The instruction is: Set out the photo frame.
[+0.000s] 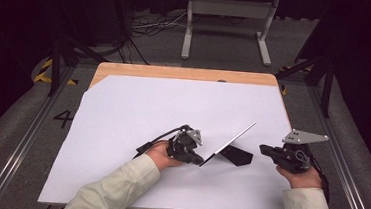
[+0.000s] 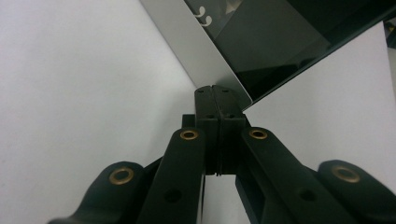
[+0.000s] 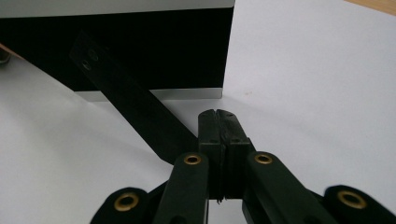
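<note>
1. On the white sheet (image 1: pixel 138 111) covering the wooden table (image 1: pixel 126 69), a picture frame (image 1: pixel 231 140) is standing tilted, leaning back on its black prop leg (image 1: pixel 239 156).
2. Seen from the high view, the frame is sitting at about five o'clock from the sheet's middle, between the two grippers.
3. At nine o'clock from the frame, the left gripper (image 1: pixel 196 159) is pinching the frame's lower corner, its jaws pressing together on the thin silver edge.
4. From the left gripper view, the left gripper's closed tips (image 2: pixel 215 93) are meeting the silver border, with the frame's dark glass (image 2: pixel 280 42) spreading toward one o'clock.
5. At three o'clock from the frame, the right gripper (image 1: pixel 265 150) is hovering just beside the prop leg, its jaws lying together with nothing between them.
6. From the right gripper view, the closed right tips (image 3: pixel 217 116) are pointing toward the frame's black back (image 3: pixel 154 51), with the prop leg (image 3: pixel 135 107) running from ten o'clock down to just beside them.
7. Along the bottom of the high view, two pale sleeves (image 1: pixel 116 189) are reaching in.
</note>
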A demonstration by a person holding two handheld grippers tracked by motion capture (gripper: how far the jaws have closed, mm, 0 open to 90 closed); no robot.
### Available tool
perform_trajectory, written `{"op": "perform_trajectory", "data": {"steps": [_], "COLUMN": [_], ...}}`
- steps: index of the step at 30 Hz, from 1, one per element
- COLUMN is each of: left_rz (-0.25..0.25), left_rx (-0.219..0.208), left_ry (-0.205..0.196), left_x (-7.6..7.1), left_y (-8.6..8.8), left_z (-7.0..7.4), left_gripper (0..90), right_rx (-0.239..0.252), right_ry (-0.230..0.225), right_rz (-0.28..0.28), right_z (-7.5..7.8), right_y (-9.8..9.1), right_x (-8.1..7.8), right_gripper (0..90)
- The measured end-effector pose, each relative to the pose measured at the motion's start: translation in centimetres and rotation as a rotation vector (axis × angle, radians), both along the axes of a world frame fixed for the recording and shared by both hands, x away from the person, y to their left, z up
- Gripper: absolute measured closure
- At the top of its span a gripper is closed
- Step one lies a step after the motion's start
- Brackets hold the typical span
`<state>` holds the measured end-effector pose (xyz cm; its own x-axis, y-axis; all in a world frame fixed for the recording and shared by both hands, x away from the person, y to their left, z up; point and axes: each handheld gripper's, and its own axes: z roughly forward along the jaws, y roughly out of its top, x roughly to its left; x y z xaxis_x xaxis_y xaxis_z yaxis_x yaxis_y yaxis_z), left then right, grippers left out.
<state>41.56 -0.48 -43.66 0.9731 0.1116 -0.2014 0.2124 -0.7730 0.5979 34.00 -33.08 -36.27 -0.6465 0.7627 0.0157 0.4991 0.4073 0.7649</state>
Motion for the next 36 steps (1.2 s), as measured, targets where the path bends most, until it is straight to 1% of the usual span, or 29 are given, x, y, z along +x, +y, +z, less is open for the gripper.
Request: {"op": "perform_trajectory", "data": {"steps": [1, 2, 6, 7, 9, 11, 14, 17, 18, 21, 23, 24, 26, 36], "left_rz": [-0.002, -0.018, -0.032, -0.050, -0.054, -0.074, -0.086, -0.108, -0.112, -0.123, -0.124, -0.136, -0.138, -0.154], "left_rx": [0.003, 0.003, 0.004, 0.003, 0.005, 0.005, 0.007, 0.003, 0.001, -0.002, -0.004, -0.003, -0.003, -0.008], "left_ry": [0.001, -0.005, -0.007, -0.011, -0.011, -0.014, -0.007, -0.016, -0.023, -0.018, -0.019, -0.022, -0.016, -0.016], "left_x": [-0.2, -0.3, -0.7, -0.8, -1.0, -1.3, -1.6, -2.1, -2.1, -2.4, -2.5, -2.6, -2.8, -3.0], "left_y": [-0.1, -0.4, -1.0, -1.3, -1.5, -1.9, -2.2, -2.8, -3.1, -3.7, -3.9, -4.2, -4.5, -5.3], "left_z": [0.0, 0.0, 0.1, 0.1, 0.1, 0.1, 0.2, 0.3, 0.3, 0.4, 0.4, 0.4, 0.4, 0.4], "left_gripper": [90.0, 90.0, 90.0, 90.0, 90.0, 90.0, 90.0, 90.0, 90.0, 90.0, 90.0, 90.0, 90.0, 90.0], "right_rx": [0.000, 0.001, 0.001, 0.002, 0.002, 0.003, 0.003, 0.004, 0.003, 0.004, 0.002, 0.003, 0.003, 0.002], "right_ry": [0.000, -0.001, -0.002, 0.001, -0.002, -0.001, -0.002, -0.003, -0.001, 0.007, 0.006, 0.002, 0.002, 0.005], "right_rz": [0.000, -0.005, -0.009, -0.017, -0.021, -0.027, -0.027, -0.032, -0.034, -0.039, -0.040, -0.042, -0.044, -0.046], "right_z": [0.0, 0.1, 0.1, 0.2, 0.2, 0.3, 0.4, 0.5, 0.5, 0.4, 0.4, 0.5, 0.5, 0.5], "right_y": [0.0, -0.1, -0.2, -0.4, -0.5, -0.6, -0.7, -0.8, -0.8, -0.9, -0.9, -1.0, -1.0, -1.0], "right_x": [0.0, -0.1, -0.3, -0.5, -0.7, -0.8, -0.9, -1.0, -1.1, -1.2, -1.3, -1.4, -1.4, -1.5], "right_gripper": [88.8, 88.8, 88.8, 88.8, 88.8, 88.9, 88.9, 89.0, 89.0, 89.0, 89.0, 89.0, 89.1, 89.0]}}
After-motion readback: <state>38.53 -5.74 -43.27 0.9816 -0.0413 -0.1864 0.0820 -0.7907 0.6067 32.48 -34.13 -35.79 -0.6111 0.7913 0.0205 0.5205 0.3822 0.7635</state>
